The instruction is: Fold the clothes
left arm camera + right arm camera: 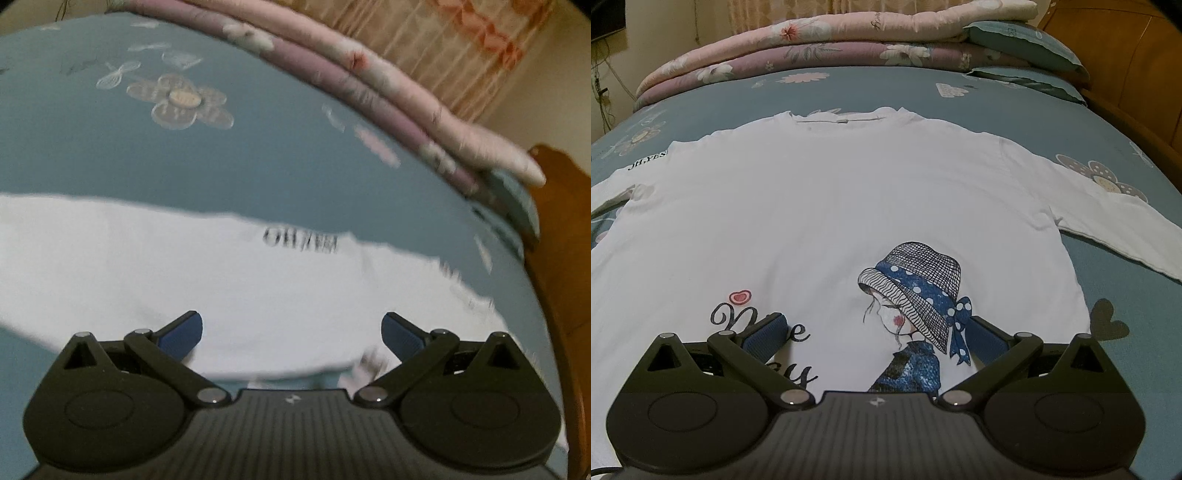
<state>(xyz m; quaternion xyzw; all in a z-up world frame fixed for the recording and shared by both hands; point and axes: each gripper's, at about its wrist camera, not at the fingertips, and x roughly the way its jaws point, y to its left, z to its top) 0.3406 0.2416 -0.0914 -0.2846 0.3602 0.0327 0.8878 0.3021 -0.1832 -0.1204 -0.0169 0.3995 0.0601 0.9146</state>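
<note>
A white long-sleeved shirt (820, 206) lies flat, front up, on the blue bed, with a print of a girl in a hat (916, 291) and script lettering near its hem. My right gripper (877, 332) is open and empty, hovering over the hem by the print. In the left wrist view a white sleeve (184, 273) with black lettering stretches across the bed. My left gripper (291, 332) is open and empty just above that sleeve. This view is motion blurred.
The blue flowered bedsheet (1071, 122) surrounds the shirt. Folded pink and purple quilts (812, 48) and teal pillows (1027, 44) lie at the far edge. A wooden headboard (1126, 62) stands on the right, also in the left wrist view (561, 229). A curtain (443, 48) hangs behind.
</note>
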